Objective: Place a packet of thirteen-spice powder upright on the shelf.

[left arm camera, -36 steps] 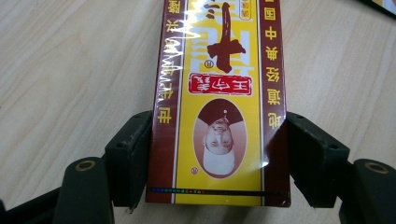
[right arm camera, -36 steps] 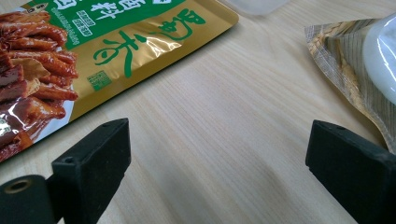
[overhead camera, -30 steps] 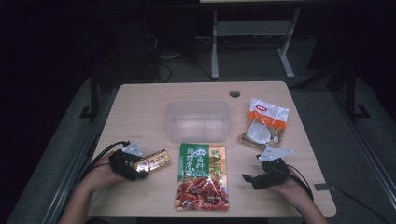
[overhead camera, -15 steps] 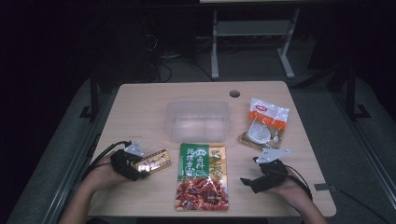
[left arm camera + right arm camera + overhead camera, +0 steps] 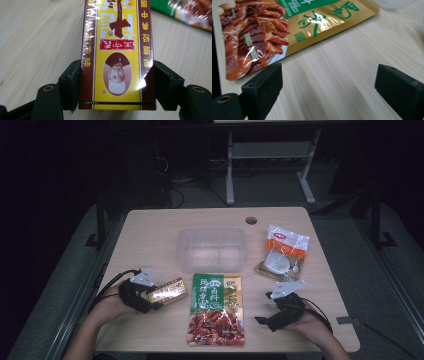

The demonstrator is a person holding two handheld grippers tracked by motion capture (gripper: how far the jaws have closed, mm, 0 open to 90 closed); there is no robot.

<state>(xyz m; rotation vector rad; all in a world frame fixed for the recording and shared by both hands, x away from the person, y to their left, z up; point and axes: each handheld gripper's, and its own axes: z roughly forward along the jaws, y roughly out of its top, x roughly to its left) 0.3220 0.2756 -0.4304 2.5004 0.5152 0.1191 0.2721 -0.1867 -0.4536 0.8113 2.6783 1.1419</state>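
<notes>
Gripping stage, item one: the yellow-and-maroon carton (image 5: pixel 169 290) lies flat on the bench (image 5: pixel 150 235), at its near left, just left of the large snack pouch (image 5: pixel 216 310).

Left tongs (image 5: pixel 159 296): jaws stand on either long side of the carton's near end; in the left gripper view the pads meet both edges of the carton (image 5: pixel 116 55), so it reads as pinched. They have just been closing, with the carton between them. The carton rests on the wood, not yet lifted.

Right tongs (image 5: pixel 261 320): spread wide over bare bench at near right, nothing between the jaws; the pouch's lower corner (image 5: pixel 257 42) lies ahead of them.

Other stock: clear plastic tub (image 5: pixel 212 249) at mid-bench, looks empty; small orange-and-white packet (image 5: pixel 282 252) to its right.

Step in hand, as judged: securing the carton for a lift.

Next move calls for: a firm, even pinch across the carton's width, a level raise, then carriage toward the tub, the likely receptacle, clearing its near wall.
</notes>
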